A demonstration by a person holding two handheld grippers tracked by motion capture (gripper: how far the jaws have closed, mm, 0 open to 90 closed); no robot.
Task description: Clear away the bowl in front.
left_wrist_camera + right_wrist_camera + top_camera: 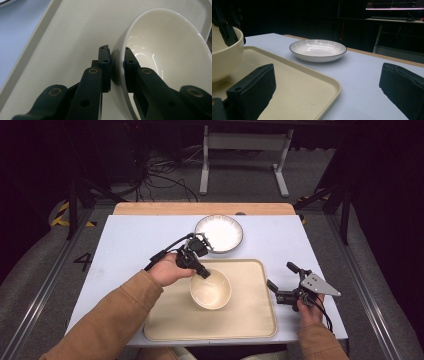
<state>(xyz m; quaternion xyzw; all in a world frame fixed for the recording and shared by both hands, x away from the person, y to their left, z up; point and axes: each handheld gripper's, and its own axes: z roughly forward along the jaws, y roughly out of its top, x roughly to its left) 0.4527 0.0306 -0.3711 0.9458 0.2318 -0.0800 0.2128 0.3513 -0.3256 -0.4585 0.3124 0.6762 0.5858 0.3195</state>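
A cream bowl [211,290] sits on the beige tray [250,320]. My left gripper [203,271] is shut on the bowl's rim at its upper left; in the left gripper view the bowl [170,57] has one jaw inside its wall and one outside, with my left gripper [117,62] pinching it. My right gripper [282,282] stands open over the table just right of the tray, nothing between its fingers [254,90]. In the right gripper view the bowl [224,57] is at far left with the other gripper on its rim.
A white plate with a dark rim [219,233] rests on the pale table [130,245] beyond the tray; the plate [318,49] also appears past the tray's corner [322,85]. A wooden strip runs along the table's far edge.
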